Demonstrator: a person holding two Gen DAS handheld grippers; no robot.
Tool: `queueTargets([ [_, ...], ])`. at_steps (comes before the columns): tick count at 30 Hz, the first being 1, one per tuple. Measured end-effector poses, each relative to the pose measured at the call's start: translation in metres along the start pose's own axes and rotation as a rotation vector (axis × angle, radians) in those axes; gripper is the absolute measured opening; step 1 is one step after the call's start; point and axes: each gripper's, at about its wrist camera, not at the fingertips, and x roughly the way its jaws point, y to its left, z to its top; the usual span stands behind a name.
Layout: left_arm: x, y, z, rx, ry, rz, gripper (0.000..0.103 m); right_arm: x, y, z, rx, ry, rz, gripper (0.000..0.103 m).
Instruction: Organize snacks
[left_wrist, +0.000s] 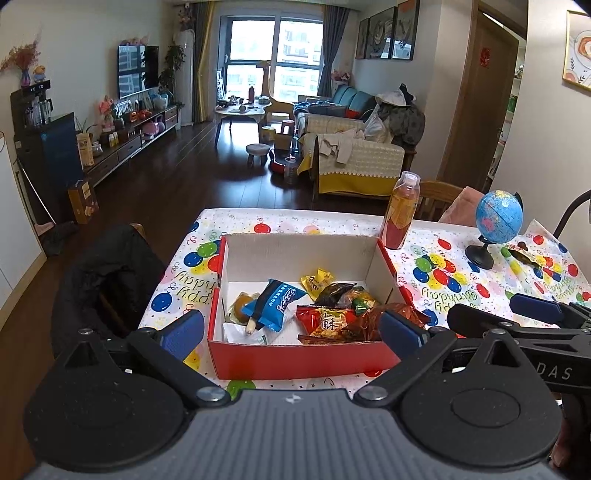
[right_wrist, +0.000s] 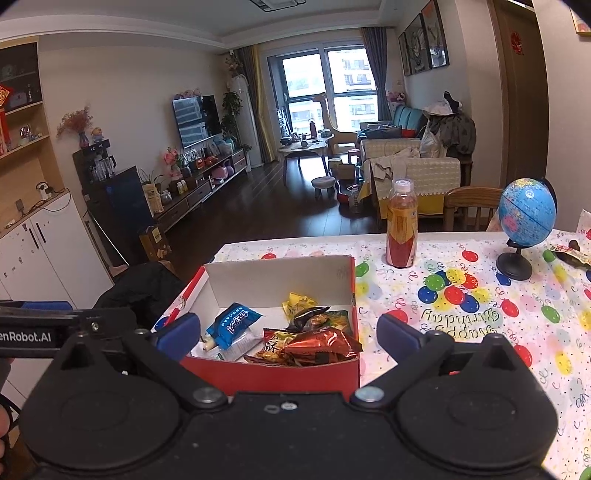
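From the left wrist, the left gripper (left_wrist: 291, 328) is hanging with jaws spread wide and empty over the red box (left_wrist: 303, 360) near the table's (left_wrist: 480, 295) front edge; its blue packet (left_wrist: 273, 304) is pointing diagonally, and a yellowish snack shows beside it.

From the right wrist, the right gripper (right_wrist: 288, 334) is likewise gaping, empty; that yellowish snack is hidden.

Left gripper (left_wrist: 291, 328) jaws spread wide, right gripper (right_wrist: 290, 330) likewise, side by side
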Motion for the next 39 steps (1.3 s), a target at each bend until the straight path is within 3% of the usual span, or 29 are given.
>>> queueTargets([
  [39,0.0006,-0.0053,-0.0039,0.000,0.021,-0.028,0.102,-0.0002,-0.0037,-0.0044,0.027,0.006,-0.021,0.101],
])
